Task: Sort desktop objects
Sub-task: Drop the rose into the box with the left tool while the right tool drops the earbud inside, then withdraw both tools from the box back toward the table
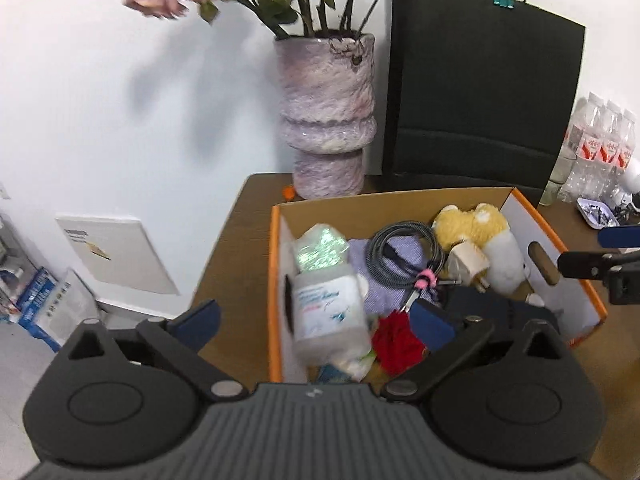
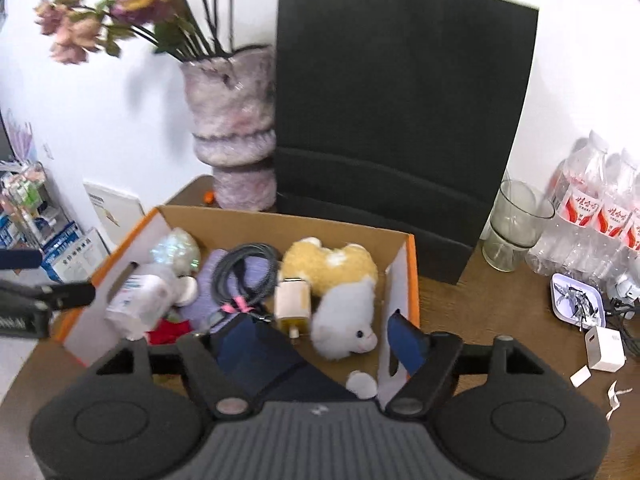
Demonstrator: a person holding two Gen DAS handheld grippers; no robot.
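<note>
An orange-edged cardboard box [image 1: 400,197] [image 2: 280,220] holds a clear plastic bottle [image 1: 326,312] [image 2: 138,300], a coiled grey cable [image 1: 404,252] [image 2: 244,268], a white charger [image 1: 468,266] [image 2: 294,300], a yellow-and-white plush toy [image 1: 480,236] [image 2: 340,284], a red item [image 1: 396,340] and a dark blue cloth [image 2: 276,360]. My left gripper [image 1: 316,320] is open, empty, over the box's left wall, the bottle between its fingers and blurred. My right gripper [image 2: 320,340] is open, empty, over the box's near right side.
A purple vase [image 1: 328,120] [image 2: 236,128] with flowers and a black paper bag [image 1: 480,92] [image 2: 396,112] stand behind the box. To the right are stacked glasses [image 2: 516,224], water bottles [image 2: 592,216], a small tray [image 2: 576,300] and a white adapter [image 2: 604,348].
</note>
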